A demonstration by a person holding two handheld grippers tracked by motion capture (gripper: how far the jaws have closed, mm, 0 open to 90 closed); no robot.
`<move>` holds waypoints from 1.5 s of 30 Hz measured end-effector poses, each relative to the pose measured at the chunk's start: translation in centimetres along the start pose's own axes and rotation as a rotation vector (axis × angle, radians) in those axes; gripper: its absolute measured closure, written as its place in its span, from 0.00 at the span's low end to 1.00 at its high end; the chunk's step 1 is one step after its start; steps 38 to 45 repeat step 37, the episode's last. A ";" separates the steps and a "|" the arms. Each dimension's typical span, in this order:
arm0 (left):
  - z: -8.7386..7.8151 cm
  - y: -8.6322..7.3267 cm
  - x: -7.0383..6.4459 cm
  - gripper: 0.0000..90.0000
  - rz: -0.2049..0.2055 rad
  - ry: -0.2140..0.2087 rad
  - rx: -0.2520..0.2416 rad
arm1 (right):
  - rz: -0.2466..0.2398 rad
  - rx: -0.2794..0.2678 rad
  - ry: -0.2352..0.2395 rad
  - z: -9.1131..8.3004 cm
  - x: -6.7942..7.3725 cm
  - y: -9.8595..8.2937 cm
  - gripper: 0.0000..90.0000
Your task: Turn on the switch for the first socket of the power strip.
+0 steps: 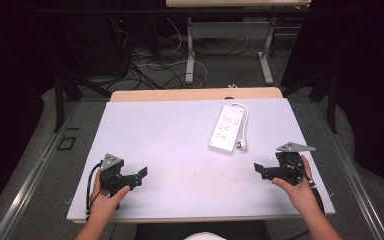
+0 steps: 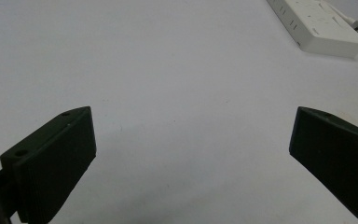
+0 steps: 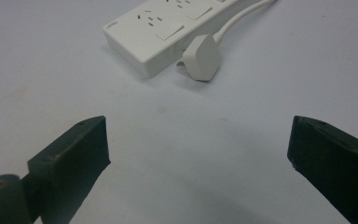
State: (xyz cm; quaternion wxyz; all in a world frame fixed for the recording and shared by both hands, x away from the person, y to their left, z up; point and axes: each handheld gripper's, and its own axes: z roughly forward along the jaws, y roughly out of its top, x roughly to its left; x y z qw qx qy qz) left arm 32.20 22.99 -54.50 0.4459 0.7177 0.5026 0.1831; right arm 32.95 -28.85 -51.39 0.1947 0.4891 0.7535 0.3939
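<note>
While both grippers rest low near the surface's (image 1: 155,130) front edge, the white power strip (image 1: 226,128) lies farther back, nearer the right gripper (image 1: 258,170), its plug (image 3: 201,58) just beside it. Left gripper (image 1: 141,175) and right gripper both stand wide apart, empty.

Lighting: even, overhead; white table (image 1: 180,140) bright, surroundings dark. Shadows: soft, faint. Glare: none. Focus: high view slightly soft; gripper views grainy, near jaws blurred and underexposed.
</note>
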 end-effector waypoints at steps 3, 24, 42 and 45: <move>0.0 0.0 0.0 0.00 0.002 0.001 0.004 | 0.003 0.012 -0.002 0.1 -0.2 -0.6 0.06; 0.0 0.0 0.0 0.00 0.008 -0.010 0.017 | 0.066 -0.021 -0.063 1.0 -1.6 -3.0 0.07; 0.0 0.0 0.1 0.00 0.006 -0.010 0.017 | 0.106 0.013 -0.084 0.9 -2.4 -3.0 0.07; 0.0 0.0 0.1 0.00 0.006 -0.010 0.017 | 0.106 0.013 -0.084 0.9 -2.4 -3.0 0.07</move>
